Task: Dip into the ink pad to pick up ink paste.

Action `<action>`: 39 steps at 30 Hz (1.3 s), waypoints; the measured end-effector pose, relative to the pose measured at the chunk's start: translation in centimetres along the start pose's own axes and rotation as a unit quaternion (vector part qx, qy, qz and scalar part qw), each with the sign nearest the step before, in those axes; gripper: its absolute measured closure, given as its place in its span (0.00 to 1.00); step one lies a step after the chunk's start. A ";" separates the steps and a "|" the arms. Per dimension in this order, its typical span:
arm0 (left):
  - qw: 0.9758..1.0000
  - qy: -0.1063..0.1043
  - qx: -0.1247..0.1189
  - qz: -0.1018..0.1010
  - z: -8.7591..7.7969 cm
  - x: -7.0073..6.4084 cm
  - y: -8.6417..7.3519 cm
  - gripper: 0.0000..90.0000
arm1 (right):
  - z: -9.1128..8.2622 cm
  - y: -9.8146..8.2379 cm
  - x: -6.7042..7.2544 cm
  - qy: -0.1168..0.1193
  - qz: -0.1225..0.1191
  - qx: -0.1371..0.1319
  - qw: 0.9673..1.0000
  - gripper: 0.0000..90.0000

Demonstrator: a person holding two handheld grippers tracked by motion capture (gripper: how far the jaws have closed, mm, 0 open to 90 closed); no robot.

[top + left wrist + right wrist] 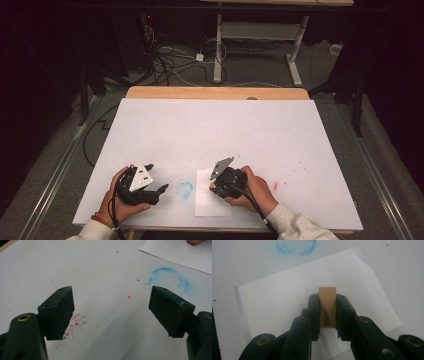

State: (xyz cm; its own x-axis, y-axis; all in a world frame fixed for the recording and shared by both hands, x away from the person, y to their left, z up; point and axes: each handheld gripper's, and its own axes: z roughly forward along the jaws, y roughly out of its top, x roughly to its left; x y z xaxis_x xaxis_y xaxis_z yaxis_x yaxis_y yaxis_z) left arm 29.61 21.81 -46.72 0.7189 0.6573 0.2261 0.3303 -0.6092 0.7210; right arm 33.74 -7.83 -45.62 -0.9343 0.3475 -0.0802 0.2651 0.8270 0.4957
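White sheeting covers the counter (280, 130), speckled with red flecks and marked by a smudged blue ring (185, 190) near the front edge. Just right of that ring lies a loose sheet of white paper (207, 202). The right tool (327, 315) is clamped on a small tan wooden block (327, 305), which stands upright between the pads above the paper; whether the block touches the paper cannot be told. The left tool (111, 312) sits well left of the ring, its jaws spread wide with nothing between them, over the red flecks (76, 322). Beyond the counter, cables (170, 62) trail across a grey floor.
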 end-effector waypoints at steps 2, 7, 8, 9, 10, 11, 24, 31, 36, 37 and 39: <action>1.000 0.000 0.000 0.001 0.0 0.0 0.0 0.22 | 0.0 0.0 0.0 -0.001 0.000 0.000 1.000 0.84; 1.000 0.000 0.001 0.001 0.1 0.0 0.0 0.22 | 0.1 0.0 0.1 -0.004 -0.001 0.001 1.000 0.84; 1.000 0.000 0.001 0.002 0.1 0.0 0.0 0.22 | 0.1 0.0 0.1 -0.005 -0.001 0.001 1.000 0.84; 1.000 -0.001 0.002 0.001 0.1 -0.1 0.1 0.22 | 0.1 0.0 0.1 -0.004 0.000 0.001 1.000 0.84; 1.000 -0.001 0.002 0.001 0.1 -0.1 0.1 0.22 | 0.1 0.0 0.1 -0.004 0.000 0.001 1.000 0.84; 1.000 -0.002 0.002 0.000 0.1 0.0 0.1 0.22 | 0.1 0.0 0.1 -0.004 0.000 0.001 1.000 0.84; 1.000 -0.003 0.005 0.001 0.1 -0.1 0.1 0.23 | 0.1 0.0 0.1 -0.002 0.000 0.001 1.000 0.84; 1.000 -0.005 0.006 0.002 0.2 -0.1 0.1 0.23 | 0.1 0.0 0.1 -0.001 -0.004 0.001 1.000 0.84; 1.000 -0.004 0.007 0.002 0.2 -0.2 0.1 0.23 | 0.1 0.0 0.1 -0.001 -0.005 0.003 1.000 0.84; 1.000 -0.005 0.007 0.002 0.2 -0.2 0.1 0.23 | 0.1 0.0 0.1 -0.001 -0.005 0.002 1.000 0.84; 1.000 -0.005 0.007 0.003 0.2 -0.2 0.1 0.23 | 0.1 0.0 0.0 -0.001 -0.004 0.001 1.000 0.84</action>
State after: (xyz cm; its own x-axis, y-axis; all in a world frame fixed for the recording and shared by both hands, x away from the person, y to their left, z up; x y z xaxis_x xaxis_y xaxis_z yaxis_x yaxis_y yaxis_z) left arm 29.65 21.56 -46.84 0.7261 0.6502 0.2238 0.3348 -0.6185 0.7109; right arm 33.73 -7.81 -45.74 -0.9358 0.3419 -0.0861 0.2581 0.8306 0.4934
